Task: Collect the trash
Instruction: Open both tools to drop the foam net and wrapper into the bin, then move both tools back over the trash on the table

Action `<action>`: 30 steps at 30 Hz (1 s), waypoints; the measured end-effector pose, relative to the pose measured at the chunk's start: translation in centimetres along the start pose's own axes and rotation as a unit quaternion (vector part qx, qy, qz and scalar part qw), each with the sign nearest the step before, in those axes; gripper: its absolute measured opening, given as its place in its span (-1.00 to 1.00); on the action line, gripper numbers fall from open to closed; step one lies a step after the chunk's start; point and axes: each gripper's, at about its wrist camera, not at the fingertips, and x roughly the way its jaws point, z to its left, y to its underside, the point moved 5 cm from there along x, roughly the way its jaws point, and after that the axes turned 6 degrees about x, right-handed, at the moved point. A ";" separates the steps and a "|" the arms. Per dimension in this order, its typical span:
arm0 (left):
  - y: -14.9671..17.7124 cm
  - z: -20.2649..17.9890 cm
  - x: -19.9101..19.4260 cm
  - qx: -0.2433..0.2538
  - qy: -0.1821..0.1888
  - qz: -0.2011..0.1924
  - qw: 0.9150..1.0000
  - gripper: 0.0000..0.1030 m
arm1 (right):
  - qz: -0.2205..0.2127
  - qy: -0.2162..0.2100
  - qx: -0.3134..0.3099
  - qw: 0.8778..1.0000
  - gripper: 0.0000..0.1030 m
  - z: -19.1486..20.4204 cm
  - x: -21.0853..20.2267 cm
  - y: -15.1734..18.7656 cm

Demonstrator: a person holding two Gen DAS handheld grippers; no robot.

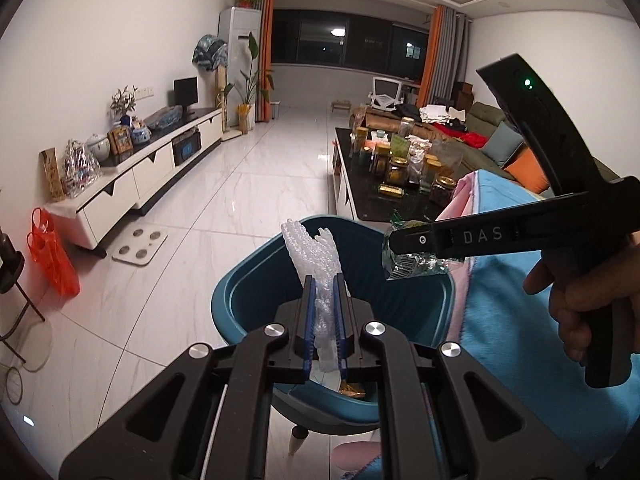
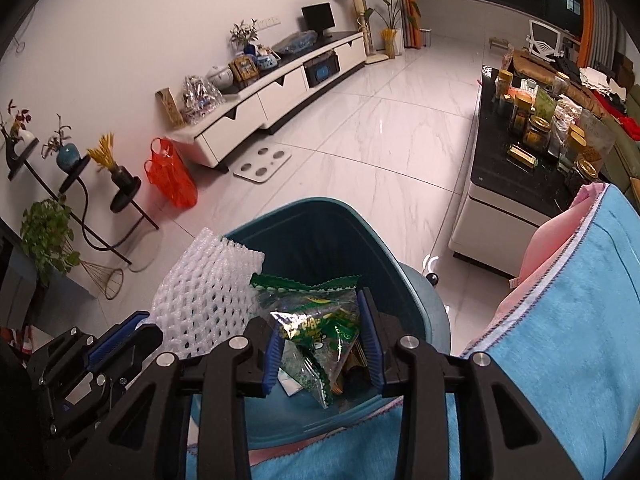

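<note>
The teal bin [image 2: 320,232] stands on the tiled floor [image 1: 248,184], beside a blue and pink towel [image 2: 580,280] and near the black desk [image 1: 360,200] crowded with jars.

Both pieces of trash hang over the bin's mouth. The white foam net [image 1: 308,248] is clamped between the nearly closed fingers of the left claw [image 1: 324,316]. The green snack wrapper [image 2: 316,320] sits between the fingers of the right claw [image 2: 320,340], which stand partly apart; whether the pads still press on it I cannot tell.

Procedure, as judged from here:
1. Keep each claw centred above the opening.
2. Spread the fingers fully.
3. Confirm each item falls inside, not onto the rim or towel.
</note>
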 end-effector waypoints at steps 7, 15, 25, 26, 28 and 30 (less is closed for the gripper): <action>0.6 0.0 3.4 -0.004 0.001 0.016 1.000 -0.71 | 0.011 0.003 0.004 1.000 -0.08 0.0 1.0 0.4; 0.3 0.0 4.1 -0.002 -0.016 0.004 1.000 -0.16 | -0.005 -0.001 0.018 1.000 0.13 -0.8 0.2 -0.2; -0.2 1.2 0.6 -0.010 -0.033 -0.016 0.999 -0.02 | -0.007 -0.013 0.023 1.000 0.32 -0.6 -0.4 -0.2; -0.2 1.2 0.3 -0.010 -0.034 -0.017 0.999 -0.01 | -0.008 -0.015 0.023 1.000 0.33 -0.6 -0.5 -0.2; -0.3 1.2 -0.5 -0.010 -0.034 -0.021 0.999 0.04 | -0.014 -0.016 0.021 1.000 0.33 -0.4 -1.1 -0.2; -0.6 1.0 -1.3 -0.008 -0.037 -0.029 0.999 0.21 | -0.020 -0.020 0.022 0.999 0.38 -0.3 -1.7 -0.1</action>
